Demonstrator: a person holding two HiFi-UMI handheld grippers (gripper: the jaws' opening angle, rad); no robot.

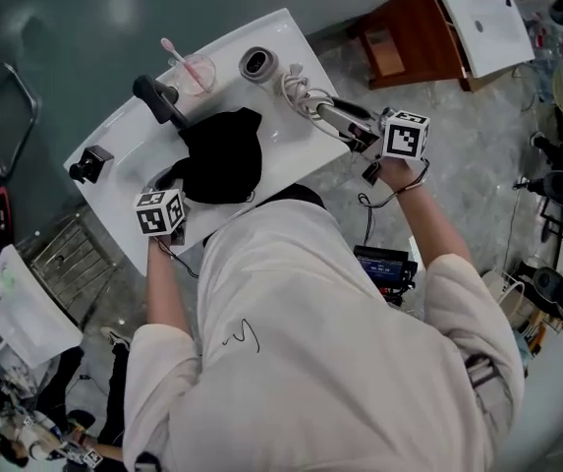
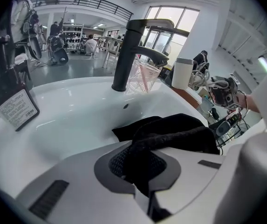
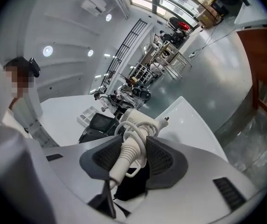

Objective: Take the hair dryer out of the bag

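At lower left of the head view, the left gripper [image 2: 139, 164] has its jaws shut tight on a fold of the black bag [image 1: 224, 155], probably to pin it down on the white basin [image 1: 283, 35] so it cannot trail after its contents. To the right, the hair dryer [image 3: 139, 119] is clear of the bag, over the basin's right edge. The right gripper [image 3: 132, 158] has its jaws half closed around its ribbed cord end, the cord looped over its body.

Grey glossy floor [image 1: 84, 28], marbled patch at right. White basin tabletop [image 1: 296, 155] set diagonally. Brown wooden cabinet [image 1: 414, 37] beyond. Wire rack [image 1: 70, 259] at left. Tall windows [image 2: 170, 20], black balcony railing [image 2: 91, 1], round ceiling lights [image 3: 48, 50].
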